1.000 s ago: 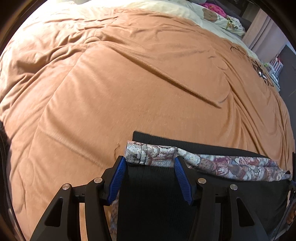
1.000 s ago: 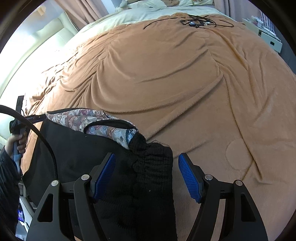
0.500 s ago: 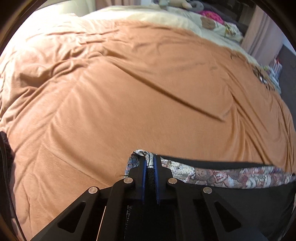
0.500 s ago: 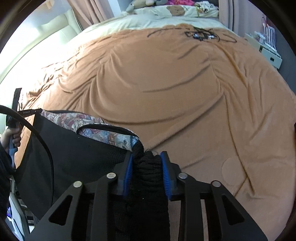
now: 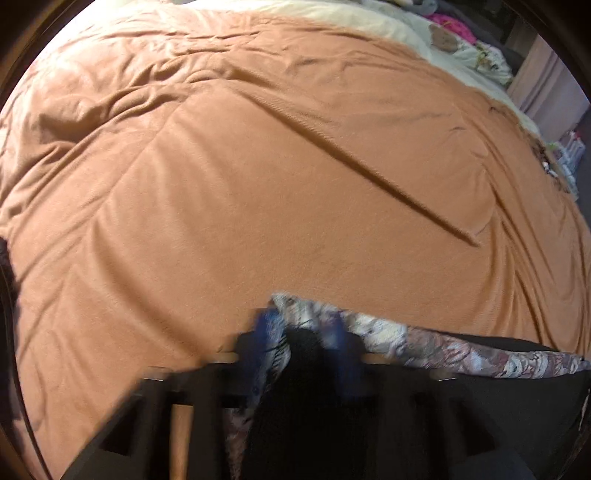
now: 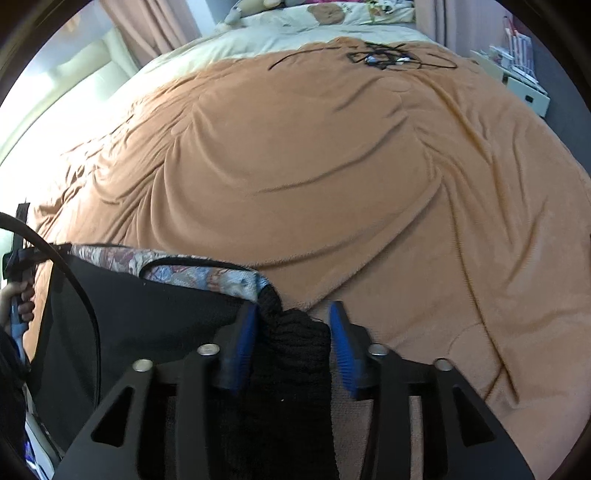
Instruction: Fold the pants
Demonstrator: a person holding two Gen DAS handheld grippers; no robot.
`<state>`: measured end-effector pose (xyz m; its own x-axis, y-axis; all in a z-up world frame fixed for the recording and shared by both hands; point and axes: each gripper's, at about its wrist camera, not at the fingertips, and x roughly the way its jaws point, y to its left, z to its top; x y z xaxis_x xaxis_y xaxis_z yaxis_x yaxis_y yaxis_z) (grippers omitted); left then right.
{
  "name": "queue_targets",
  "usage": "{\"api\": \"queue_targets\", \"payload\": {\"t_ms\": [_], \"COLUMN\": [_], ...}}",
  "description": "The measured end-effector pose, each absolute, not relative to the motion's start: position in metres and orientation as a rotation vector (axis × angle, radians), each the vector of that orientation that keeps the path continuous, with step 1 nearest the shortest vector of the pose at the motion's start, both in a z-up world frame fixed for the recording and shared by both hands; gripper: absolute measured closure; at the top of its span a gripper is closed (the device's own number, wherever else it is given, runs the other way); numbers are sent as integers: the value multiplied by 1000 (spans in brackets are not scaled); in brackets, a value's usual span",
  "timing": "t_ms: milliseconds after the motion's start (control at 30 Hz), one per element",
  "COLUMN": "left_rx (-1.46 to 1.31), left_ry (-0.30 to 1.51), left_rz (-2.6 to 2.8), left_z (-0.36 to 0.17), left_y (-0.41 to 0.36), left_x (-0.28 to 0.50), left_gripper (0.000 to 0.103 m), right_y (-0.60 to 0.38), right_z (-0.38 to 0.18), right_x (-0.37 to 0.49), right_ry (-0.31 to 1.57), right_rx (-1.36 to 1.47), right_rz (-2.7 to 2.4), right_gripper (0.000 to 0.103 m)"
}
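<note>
Black pants [image 5: 498, 391] with a flowered lining [image 5: 443, 350] lie at the near edge of an orange blanket [image 5: 258, 184]. My left gripper [image 5: 301, 332] is blurred by motion. Its jaws are opening, and the black waistband corner lies loose between the blue pads [image 5: 267, 332]. In the right wrist view the pants [image 6: 147, 317] show the same lining [image 6: 192, 273]. My right gripper [image 6: 293, 332] is also opening around the bunched black knit waistband [image 6: 295, 343]. The right pad [image 6: 341, 347] stands clear of the cloth. The left gripper's handle and a hand [image 6: 18, 299] appear at the far left.
The blanket [image 6: 314, 166] covers most of the bed and is wrinkled. Black cables [image 6: 380, 59] lie on it at the far end. Cream bedding and pillows [image 6: 325, 18] sit beyond. A white cabinet [image 6: 524, 92] stands at the right, and a curtain [image 6: 155, 26] hangs at the back.
Both grippers were open a second ago, closed on the waistband corners half a second ago, and now stand apart again. The pants have hardly shifted.
</note>
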<state>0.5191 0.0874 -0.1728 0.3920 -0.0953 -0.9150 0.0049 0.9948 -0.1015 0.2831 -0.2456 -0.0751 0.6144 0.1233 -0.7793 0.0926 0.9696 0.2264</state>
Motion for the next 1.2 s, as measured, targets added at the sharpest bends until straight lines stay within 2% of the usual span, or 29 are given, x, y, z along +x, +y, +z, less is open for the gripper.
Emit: {"api": "queue_targets", "payload": {"t_ms": [67,133,300,433,833,1100,1200], "left_rx": [-100,-103,-151,-160,-253,-312,-357], "left_ry": [1141,1135,1120,1108,1086,1043,1023], "left_rz": [-68,-77,-97,-110,-117,-102,-102], "left_z": [-164,-155,-134,-119,-101,-93,-91], "left_y": [93,98,112,118,147,156,161], "left_x": [511,502,470,446,364,314,297], "left_gripper": [36,36,36,35,35,35,35], "right_y": [-247,-248,-241,-231,-223,-205,-201], "right_z": [-67,-58,-41,-28,-19,-16,-12], "right_x": [276,266,244,227,173,162,160], "right_ry": [878,848,822,794,698,747,761], "right_rx": [257,260,240,226,244,208,211], "right_rz": [22,25,40,65,170,204,253], "right_gripper": [41,35,35,26,25,25,21]}}
